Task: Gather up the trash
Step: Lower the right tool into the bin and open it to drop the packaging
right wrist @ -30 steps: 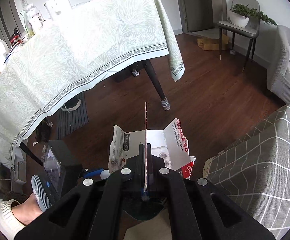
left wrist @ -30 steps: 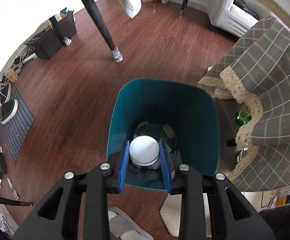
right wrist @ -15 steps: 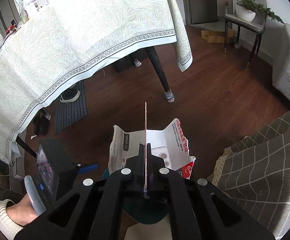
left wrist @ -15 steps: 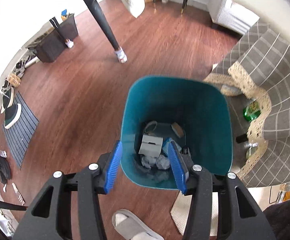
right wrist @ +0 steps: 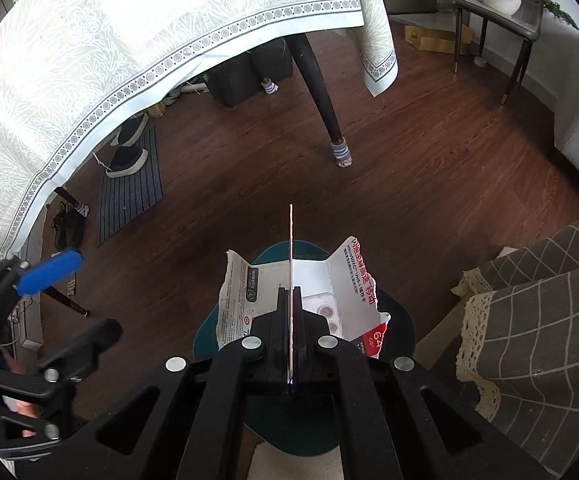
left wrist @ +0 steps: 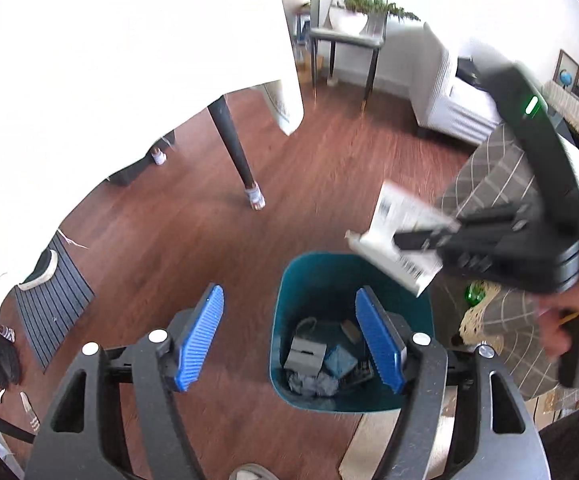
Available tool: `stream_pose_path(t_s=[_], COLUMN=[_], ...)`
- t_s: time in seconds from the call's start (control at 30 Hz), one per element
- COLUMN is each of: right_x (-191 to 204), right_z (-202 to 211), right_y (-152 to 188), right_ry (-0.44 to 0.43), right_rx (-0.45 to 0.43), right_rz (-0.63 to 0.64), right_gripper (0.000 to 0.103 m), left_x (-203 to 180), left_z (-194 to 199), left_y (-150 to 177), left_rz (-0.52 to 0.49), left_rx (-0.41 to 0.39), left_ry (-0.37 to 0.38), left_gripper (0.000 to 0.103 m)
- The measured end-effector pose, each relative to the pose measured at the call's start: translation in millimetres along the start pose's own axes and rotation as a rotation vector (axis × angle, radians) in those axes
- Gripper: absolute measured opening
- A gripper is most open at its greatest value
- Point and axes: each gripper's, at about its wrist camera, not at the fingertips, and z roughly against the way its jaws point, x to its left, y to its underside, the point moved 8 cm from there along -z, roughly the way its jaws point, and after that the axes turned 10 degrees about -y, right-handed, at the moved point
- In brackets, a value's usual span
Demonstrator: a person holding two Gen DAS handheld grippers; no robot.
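Observation:
A teal bin (left wrist: 317,276) stands on the wooden floor with a grey box (left wrist: 305,356) and crumpled scraps inside. My left gripper (left wrist: 287,300) hangs above and left of it. Its jaws are opening and nothing is between the blue pads (left wrist: 201,332). My right gripper (right wrist: 290,292) is shut on a torn white cardboard package (right wrist: 341,280) with red print, held over the bin (right wrist: 205,332). In the left wrist view that package (left wrist: 393,220) hovers at the bin's far right rim, pinched by the right gripper (left wrist: 399,240). The left gripper's blue pad (right wrist: 49,272) shows at the left edge of the right wrist view.
A table with a pale patterned cloth (right wrist: 129,40) and a dark leg (right wrist: 321,96) stands beyond the bin. A sofa with a grey checked cover (right wrist: 549,300) is close on the right, a green bottle (left wrist: 474,294) beneath it. A mat with shoes (right wrist: 129,184) lies left.
The left gripper let go of a white-capped item over the bin, opened wide and rose. The right gripper with the package came down over the bin.

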Motion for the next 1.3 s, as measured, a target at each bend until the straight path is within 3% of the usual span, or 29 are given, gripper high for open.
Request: stream_pose_path(t_s=[0.5, 1.1, 1.13, 1.2, 1.27, 1.3], right_x=[8.9, -14.1, -15.3, -18.4, -20.6, -20.6], right_z=[-63.8, -112.3, -114.0, -116.5, -116.7, -116.8], right_y=[33.6, 82.2, 84.6, 88.8, 92.0, 93.3], right_ry=[-0.009, 0.041, 0.051, 0.061, 0.071, 0.073], right_rx=[0.146, 0.285, 0.291, 0.299, 0.298, 0.297], right_rz=[-0.008, 0.003, 0.009, 0.010, 0.017, 0.024], right_gripper=[0.001, 0.002, 0.004, 0.017, 0.061, 0.062], left_x=[25.4, 21.3, 20.6, 18.4, 15.4, 14.1], left_z=[77.6, 122.7, 124.1, 127.0, 130.9, 132.5], left_y=[-51.3, -64.3, -64.6, -65.6, -66.9, -67.3], left_rz=[0.055, 0.071, 0.071, 0.069, 0.060, 0.056], left_rx=[-0.228, -0.335, -0.336, -0.341, -0.351, -0.356], left_ry=[-0.050, -0.041, -0.040, -0.032, -0.032, -0.034], left_gripper=[0.073, 0.072, 0.072, 0.072, 0.072, 0.072])
